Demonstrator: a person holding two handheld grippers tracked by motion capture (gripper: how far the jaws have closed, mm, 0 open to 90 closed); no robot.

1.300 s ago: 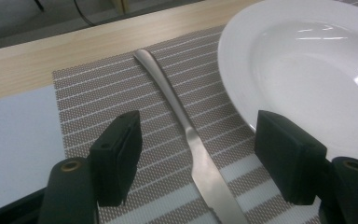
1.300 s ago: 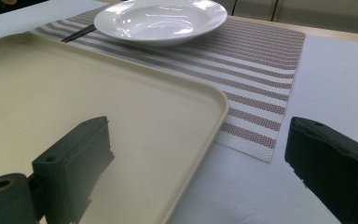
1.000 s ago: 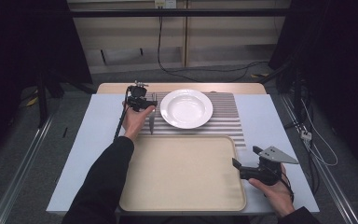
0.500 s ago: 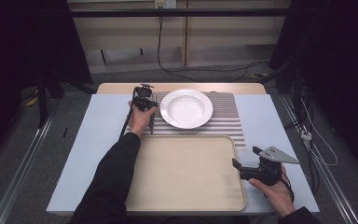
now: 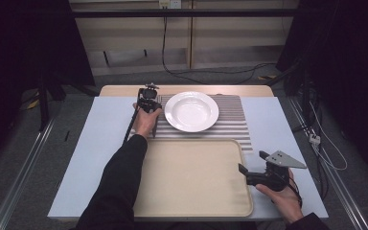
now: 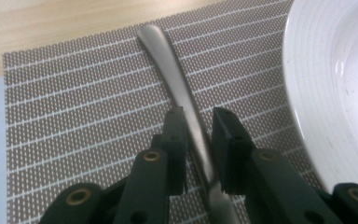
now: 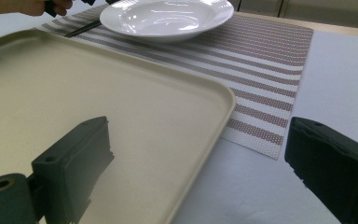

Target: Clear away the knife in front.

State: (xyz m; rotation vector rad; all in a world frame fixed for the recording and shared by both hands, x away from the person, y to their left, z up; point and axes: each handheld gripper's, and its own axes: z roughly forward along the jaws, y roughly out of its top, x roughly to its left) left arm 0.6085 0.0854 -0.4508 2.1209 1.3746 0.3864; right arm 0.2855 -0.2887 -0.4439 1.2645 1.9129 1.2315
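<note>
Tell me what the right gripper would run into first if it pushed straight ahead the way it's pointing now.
The right gripper, open, straddles the near right edge of the beige tray. Straight ahead, it would probably first meet the striped placemat; the white plate lies left of that line, though depth is uncertain.

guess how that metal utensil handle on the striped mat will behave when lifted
The smooth, shiny metal utensil handle looks stiff but probably slippery between the left claw jaws. It is slim and lies flat on the striped woven placemat, so it may pivot or slide.
</note>
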